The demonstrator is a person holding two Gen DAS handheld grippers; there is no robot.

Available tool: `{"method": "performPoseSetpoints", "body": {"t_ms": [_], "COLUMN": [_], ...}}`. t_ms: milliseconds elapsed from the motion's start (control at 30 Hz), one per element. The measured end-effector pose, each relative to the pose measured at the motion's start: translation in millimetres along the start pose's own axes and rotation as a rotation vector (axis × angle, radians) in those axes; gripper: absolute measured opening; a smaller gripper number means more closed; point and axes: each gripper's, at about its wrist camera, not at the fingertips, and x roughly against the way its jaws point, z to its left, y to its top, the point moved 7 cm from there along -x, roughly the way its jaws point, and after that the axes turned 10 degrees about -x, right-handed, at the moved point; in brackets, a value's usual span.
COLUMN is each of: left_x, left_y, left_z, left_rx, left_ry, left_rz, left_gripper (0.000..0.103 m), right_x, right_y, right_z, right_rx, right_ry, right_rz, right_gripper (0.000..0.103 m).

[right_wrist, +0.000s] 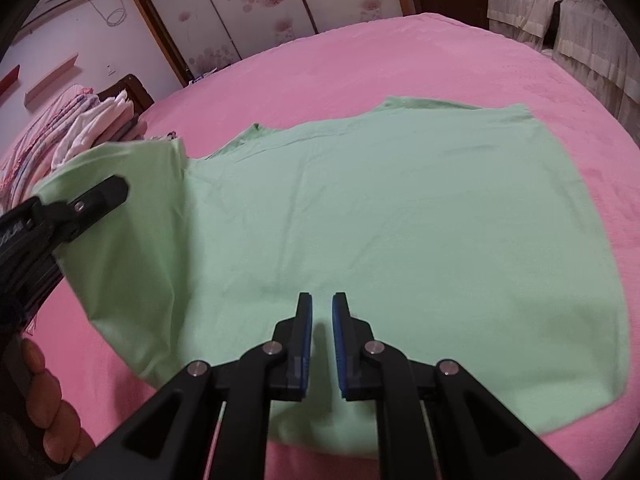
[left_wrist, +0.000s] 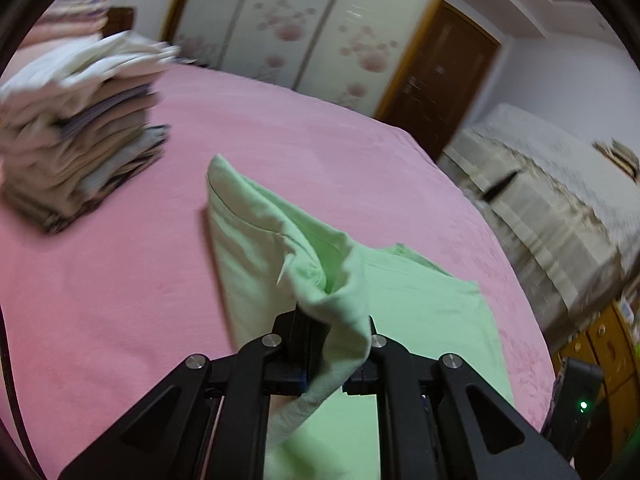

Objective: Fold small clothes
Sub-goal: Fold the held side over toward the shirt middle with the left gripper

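Left gripper [left_wrist: 332, 344] is clamped on a lifted edge of the green shirt [right_wrist: 400, 216], which lies flat on the pink bed [right_wrist: 400, 48], long axis left-right. Right gripper [right_wrist: 321, 340] hovers over its near hem, nearly closed, holding nothing. Only the left wrist view shows the pinched fabric; the folded stack [left_wrist: 80, 120] sits far left.

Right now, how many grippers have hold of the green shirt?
1. The left gripper is shut on a lifted fold of the green shirt; the right gripper hovers over the near hem, nothing between its fingers.
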Motion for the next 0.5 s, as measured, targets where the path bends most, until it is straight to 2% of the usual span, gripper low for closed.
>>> {"method": "performPoseSetpoints", "body": {"t_ms": [267, 400, 500], "left_x": [-32.9, -53.1, -56.4], "left_y": [-3.7, -24.4, -35.6], "left_z": [-110.0, -159.6, -181.4], "left_rx": [-0.129, -0.164, -0.176], "left_ry": [-0.111, -0.163, -0.192], "left_rz": [0.029, 0.091, 0.108], "left_gripper": [0.008, 0.008, 0.008], "right_x": [42.0, 62.4, 73.5], "right_y": [10.6, 8.9, 4.8], "right_z": [-64.3, -102.6, -128.8], "right_rx": [-0.101, -0.15, -0.186], "right_ry": [-0.014, -0.045, -0.058], "right_rz": [-0.074, -0.1, -0.108], "right_gripper": [0.01, 0.01, 0.01]}}
